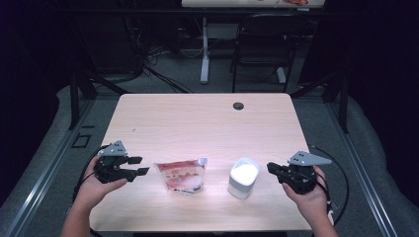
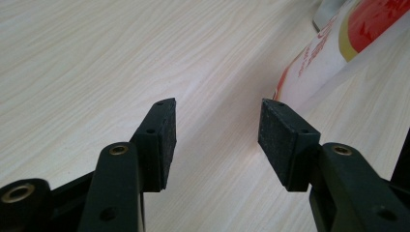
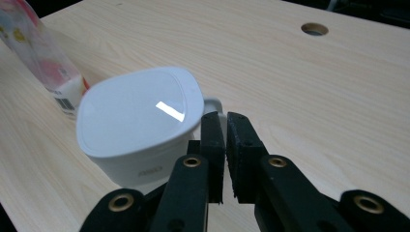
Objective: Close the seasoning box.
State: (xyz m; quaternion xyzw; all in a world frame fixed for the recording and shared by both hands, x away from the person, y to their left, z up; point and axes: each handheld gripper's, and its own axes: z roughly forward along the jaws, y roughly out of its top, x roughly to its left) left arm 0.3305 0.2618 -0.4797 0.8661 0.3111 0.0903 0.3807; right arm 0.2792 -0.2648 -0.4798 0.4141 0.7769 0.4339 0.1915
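I am sitting at a light wooden table and using the white, rounded plastic container with a smooth lid as my landmark. It is standing upright near my edge of the table.

My right gripper is sitting just to the right of the white container, pointing at it. In the right gripper view, its black fingers are almost together, with only a thin gap between them. Nothing is sitting between them. They are close beside the container's side, by a small white tab, but I cannot tell if they are touching it.

A soft, clear plastic pouch with red and white printing is lying flat just to the left of the white container, a little apart from it.

My left gripper is farther left of the container, on the other side of the pouch. Its fingers are standing wide apart over bare wood and are holding nothing. The pouch is lying just past one fingertip.

A small round hole is sitting in the table well behind the white container.
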